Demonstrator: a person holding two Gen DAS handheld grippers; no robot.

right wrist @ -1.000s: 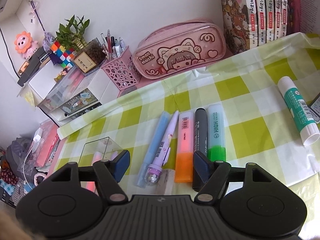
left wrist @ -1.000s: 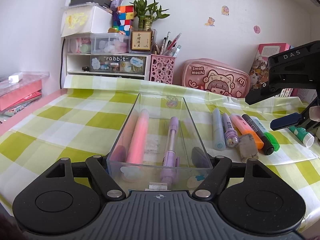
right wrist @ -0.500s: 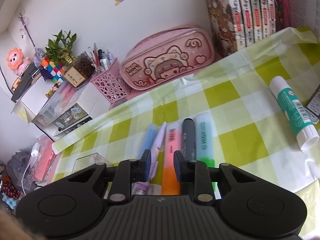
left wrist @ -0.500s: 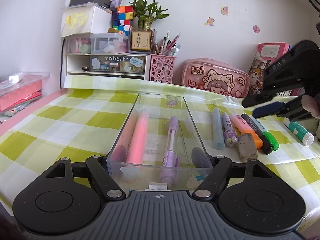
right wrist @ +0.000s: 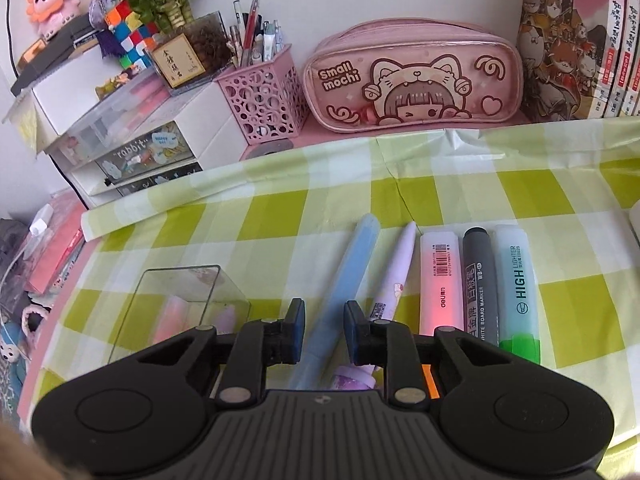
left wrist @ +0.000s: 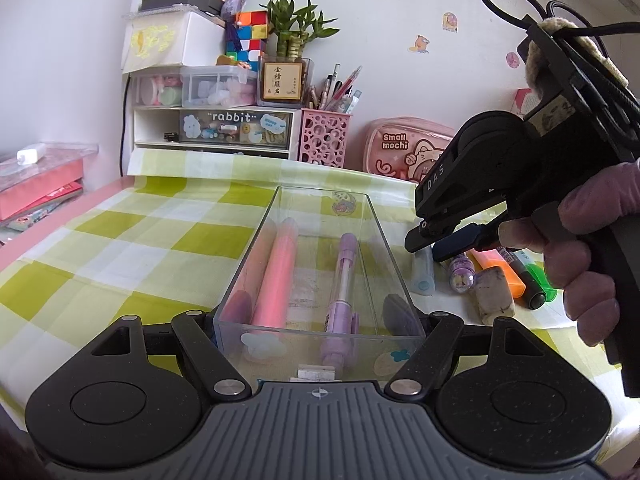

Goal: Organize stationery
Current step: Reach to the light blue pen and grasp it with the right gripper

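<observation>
Right tongs [right wrist: 323, 326] reopened; eraser [left wrist: 494, 294] left-view only.

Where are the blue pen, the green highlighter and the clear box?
blue pen [right wrist: 352, 268], right wrist view, middle of its barrel.
green highlighter [right wrist: 516, 280], right wrist view, on its printed label.
clear box [left wrist: 396, 264], left wrist view, right wall.

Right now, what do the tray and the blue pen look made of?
Tray: clear rigid plastic, probably acrylic; glossy, pens show through its walls.
Blue pen: frosted matte plastic, maybe soft-touch; pale, no glare. It lies between the right claw's open jaws.
</observation>
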